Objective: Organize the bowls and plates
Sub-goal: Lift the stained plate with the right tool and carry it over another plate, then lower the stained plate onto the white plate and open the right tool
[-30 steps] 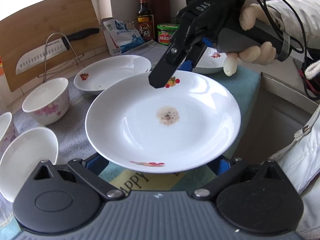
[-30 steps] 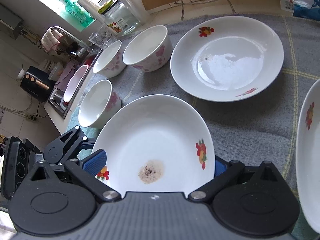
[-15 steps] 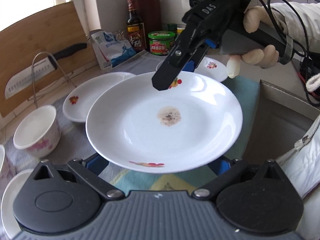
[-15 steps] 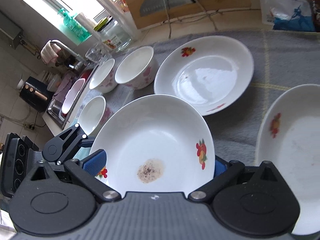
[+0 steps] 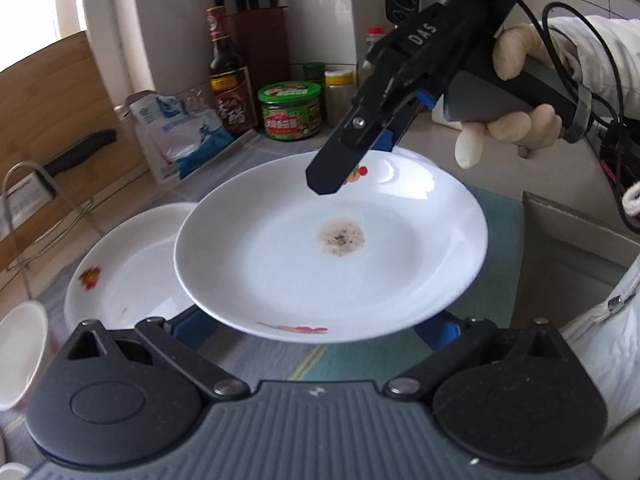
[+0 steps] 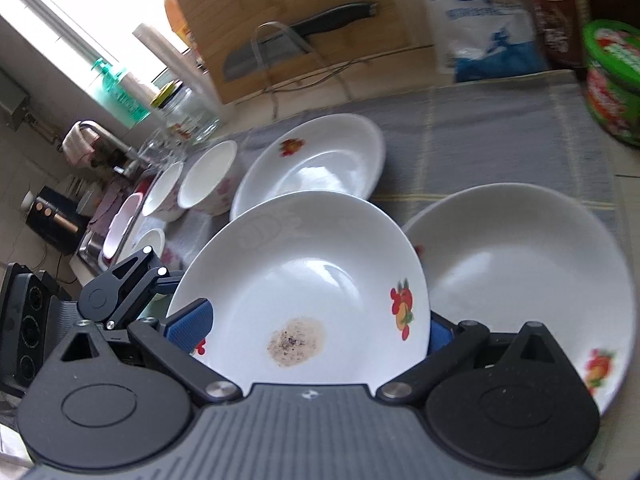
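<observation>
A white plate [image 5: 320,256] with a brown stain and fruit prints is held in the air between both grippers. My left gripper [image 5: 316,328] is shut on its near rim. My right gripper [image 5: 340,168] is shut on its far rim. The same plate [image 6: 304,292] fills the right wrist view, with my right gripper [image 6: 316,328] on it and my left gripper [image 6: 160,284] at its far side. A second white plate [image 6: 520,272] lies on the grey mat just right of it. A third plate [image 6: 316,164] lies further back and shows in the left wrist view [image 5: 124,280] too.
Several flowered bowls [image 6: 208,180] stand left of the plates. A cutting board with a knife [image 6: 320,24] leans at the back. A green-lidded jar [image 5: 290,110], a sauce bottle [image 5: 226,68] and a blue-and-white bag [image 5: 180,132] stand along the wall. A sink edge [image 5: 580,232] is on the right.
Both grippers have carried the stained plate to the right across the counter. The bowls have slid out to the left and the right-hand plate now lies beside the held one.
</observation>
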`<act>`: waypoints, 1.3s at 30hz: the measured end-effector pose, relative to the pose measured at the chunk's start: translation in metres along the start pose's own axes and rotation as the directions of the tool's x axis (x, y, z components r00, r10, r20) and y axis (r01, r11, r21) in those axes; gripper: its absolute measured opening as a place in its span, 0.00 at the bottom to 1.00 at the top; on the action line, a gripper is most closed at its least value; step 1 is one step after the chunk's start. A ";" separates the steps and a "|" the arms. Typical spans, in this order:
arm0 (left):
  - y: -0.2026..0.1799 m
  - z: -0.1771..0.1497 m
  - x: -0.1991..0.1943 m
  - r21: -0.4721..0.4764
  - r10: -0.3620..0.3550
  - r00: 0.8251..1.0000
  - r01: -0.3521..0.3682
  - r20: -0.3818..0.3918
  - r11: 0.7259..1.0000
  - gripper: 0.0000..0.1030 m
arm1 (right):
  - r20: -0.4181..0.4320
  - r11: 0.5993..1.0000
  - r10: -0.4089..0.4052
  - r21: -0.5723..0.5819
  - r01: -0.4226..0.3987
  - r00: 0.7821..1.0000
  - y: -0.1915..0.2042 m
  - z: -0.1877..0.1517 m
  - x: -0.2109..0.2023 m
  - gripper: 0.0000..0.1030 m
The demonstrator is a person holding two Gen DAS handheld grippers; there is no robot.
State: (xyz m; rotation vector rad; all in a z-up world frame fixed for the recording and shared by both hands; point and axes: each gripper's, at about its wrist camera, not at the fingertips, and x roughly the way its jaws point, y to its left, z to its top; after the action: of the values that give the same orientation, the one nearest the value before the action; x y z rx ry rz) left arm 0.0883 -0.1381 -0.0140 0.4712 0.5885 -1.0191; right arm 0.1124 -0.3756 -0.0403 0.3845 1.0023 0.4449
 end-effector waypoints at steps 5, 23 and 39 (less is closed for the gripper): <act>-0.004 0.014 0.023 0.009 -0.009 1.000 0.009 -0.008 1.000 0.99 | 0.008 1.000 -0.017 0.008 0.017 1.000 -0.025 0.001 -0.009 1.00; -0.017 0.041 0.062 0.026 -0.007 0.999 0.008 -0.053 1.000 0.99 | 0.035 0.999 -0.001 0.055 -0.001 0.999 -0.074 0.003 -0.019 1.00; -0.018 0.046 0.077 0.052 -0.046 0.995 0.051 -0.091 0.997 0.99 | 0.052 0.994 -0.025 0.106 0.020 0.998 -0.090 -0.003 -0.022 1.00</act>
State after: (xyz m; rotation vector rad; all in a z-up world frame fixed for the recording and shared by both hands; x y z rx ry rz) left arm 0.1132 -0.2245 -0.0313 0.5551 0.6565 -1.0662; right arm 0.1157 -0.4627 -0.0707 0.4769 0.9798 0.3607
